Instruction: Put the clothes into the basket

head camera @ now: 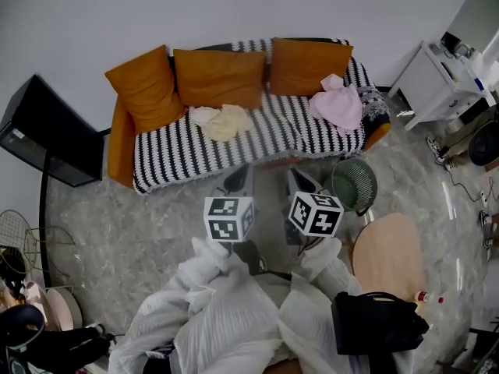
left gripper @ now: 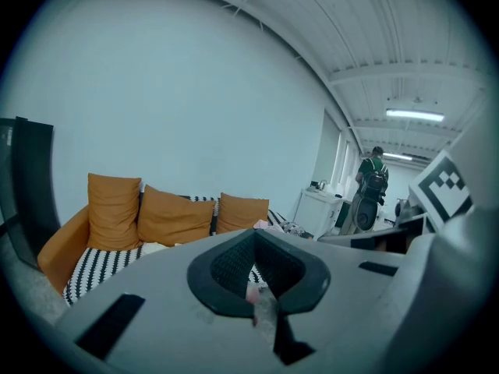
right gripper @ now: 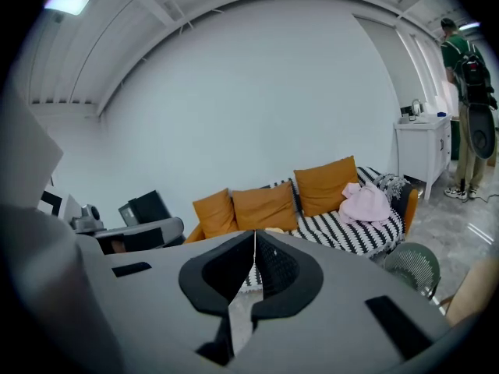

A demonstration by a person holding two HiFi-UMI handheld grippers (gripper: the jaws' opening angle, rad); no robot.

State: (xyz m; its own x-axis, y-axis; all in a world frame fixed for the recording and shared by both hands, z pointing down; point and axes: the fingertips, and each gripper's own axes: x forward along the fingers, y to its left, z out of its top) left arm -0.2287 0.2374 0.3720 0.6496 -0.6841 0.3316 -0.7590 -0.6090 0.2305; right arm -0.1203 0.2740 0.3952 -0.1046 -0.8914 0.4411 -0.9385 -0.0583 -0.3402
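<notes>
**Nothing in the basket yet, both garments on the sofa**

The task looks barely begun. The cream garment (head camera: 224, 121) lies crumpled on the seat of the sofa (head camera: 171, 150), just in front of the middle orange cushion (head camera: 219, 76). The pink garment (head camera: 339, 102) is heaped towards the sofa's right end, below the right cushion. The green basket (head camera: 337, 185) stands on the floor just in front of that end, nearer the pink garment than the cream one, and as far as the head view shows it holds nothing.

The left tool (head camera: 238, 179) and the right tool (head camera: 302, 182) are side by side, pointing at the sofa and well apart from either garment. Each has its jaws together and carries nothing. What is left, by my reading, is the whole job: reach the sofa, open a tool on each garment, and take both to the basket.

The sofa wears a black-and-white striped cover against a plain pale wall. The floor (head camera: 140, 224) is grey and marbled. A black screen (head camera: 47, 135) stands to the left, a white cabinet (head camera: 433, 76) to the right, and a person (left gripper: 376, 181) with a backpack stands far off.
</notes>
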